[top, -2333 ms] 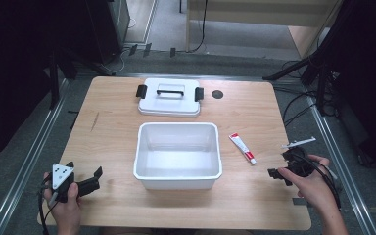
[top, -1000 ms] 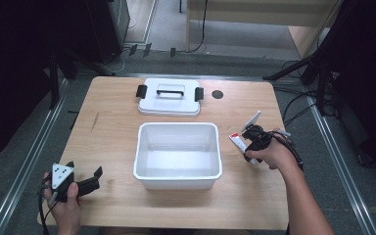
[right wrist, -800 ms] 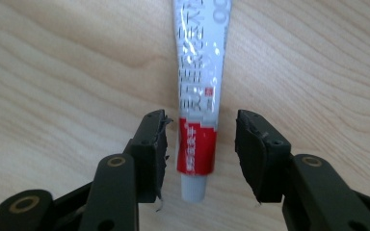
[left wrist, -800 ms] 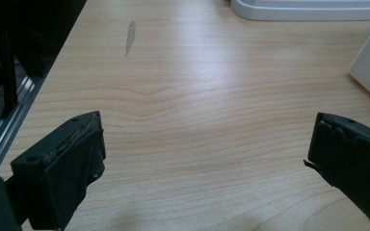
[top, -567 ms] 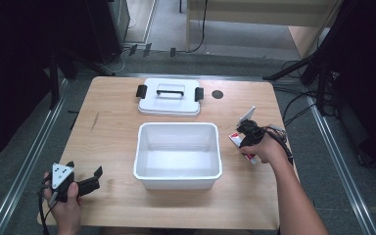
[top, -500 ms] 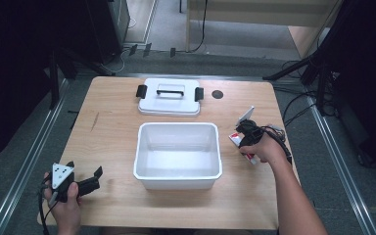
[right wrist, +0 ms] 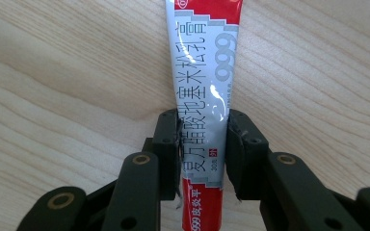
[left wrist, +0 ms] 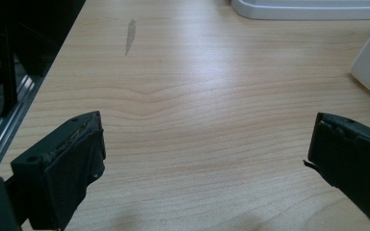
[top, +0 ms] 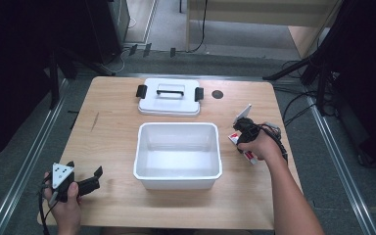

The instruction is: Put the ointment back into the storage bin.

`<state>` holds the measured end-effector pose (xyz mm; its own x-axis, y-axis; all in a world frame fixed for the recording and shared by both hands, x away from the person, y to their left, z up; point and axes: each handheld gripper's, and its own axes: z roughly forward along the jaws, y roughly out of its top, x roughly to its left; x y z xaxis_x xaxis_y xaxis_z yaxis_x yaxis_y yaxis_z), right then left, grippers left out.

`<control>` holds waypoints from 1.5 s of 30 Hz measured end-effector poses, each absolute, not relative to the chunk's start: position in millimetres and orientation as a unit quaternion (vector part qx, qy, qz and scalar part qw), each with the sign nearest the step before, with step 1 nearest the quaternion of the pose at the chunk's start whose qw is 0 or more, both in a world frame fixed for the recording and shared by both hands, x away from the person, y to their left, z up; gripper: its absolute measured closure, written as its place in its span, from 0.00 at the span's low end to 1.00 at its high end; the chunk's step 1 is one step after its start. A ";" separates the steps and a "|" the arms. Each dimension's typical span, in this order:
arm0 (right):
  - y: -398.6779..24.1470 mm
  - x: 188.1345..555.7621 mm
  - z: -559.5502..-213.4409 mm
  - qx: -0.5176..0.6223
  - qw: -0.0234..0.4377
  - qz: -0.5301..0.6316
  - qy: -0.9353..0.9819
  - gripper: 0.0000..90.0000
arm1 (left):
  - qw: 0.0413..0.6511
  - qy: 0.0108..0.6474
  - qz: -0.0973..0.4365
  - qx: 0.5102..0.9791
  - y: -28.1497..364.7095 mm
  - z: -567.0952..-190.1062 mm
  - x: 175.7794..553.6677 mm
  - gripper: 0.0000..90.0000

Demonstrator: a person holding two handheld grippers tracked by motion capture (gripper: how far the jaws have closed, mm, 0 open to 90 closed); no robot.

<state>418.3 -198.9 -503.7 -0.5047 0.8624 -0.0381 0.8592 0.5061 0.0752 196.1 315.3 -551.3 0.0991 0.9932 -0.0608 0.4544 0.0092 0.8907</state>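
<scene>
Pinching the ointment tube [right wrist: 203,91] on the table [top: 112,122], the right gripper's [right wrist: 203,154] fingers have just closed; the left gripper's [left wrist: 207,159] gape apart.

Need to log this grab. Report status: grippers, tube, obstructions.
Right gripper shut on tube, jaws just closed, tube lying on table. Left gripper open, empty. Open bin beside tube, nothing between.

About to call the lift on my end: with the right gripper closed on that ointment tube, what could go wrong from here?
1. The right gripper has just closed across the ointment tube's soft body, so it may squash or slip out.
2. The white bin stands close beside it, so the tube could catch the rim on the way in.
</scene>
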 end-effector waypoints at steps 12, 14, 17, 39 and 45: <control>-202.7 418.0 -500.9 0.504 0.023 0.028 0.863 0.78 | 0.407 0.586 0.328 0.619 316.3 -551.2 196.4 0.00; -204.5 417.3 -495.2 0.507 0.020 0.039 0.861 0.78 | 0.406 0.586 0.328 0.620 316.3 -551.1 196.5 0.00; -204.7 415.4 -482.3 0.511 0.019 0.051 0.858 0.78 | 0.407 0.586 0.329 0.618 316.0 -551.2 196.7 0.00; -182.6 400.5 -391.7 0.511 0.020 0.108 0.852 0.78 | 0.407 0.586 0.331 0.618 315.7 -551.3 196.6 0.00; -172.3 397.2 -376.1 0.500 0.027 0.112 0.859 0.78 | 0.406 0.587 0.330 0.618 316.1 -551.1 196.5 0.00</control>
<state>397.2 -172.3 -376.1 -0.4992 0.8640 0.0661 0.8520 0.4755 0.2191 196.5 316.1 -551.1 0.0937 0.9932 -0.0691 0.4564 0.0188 0.8896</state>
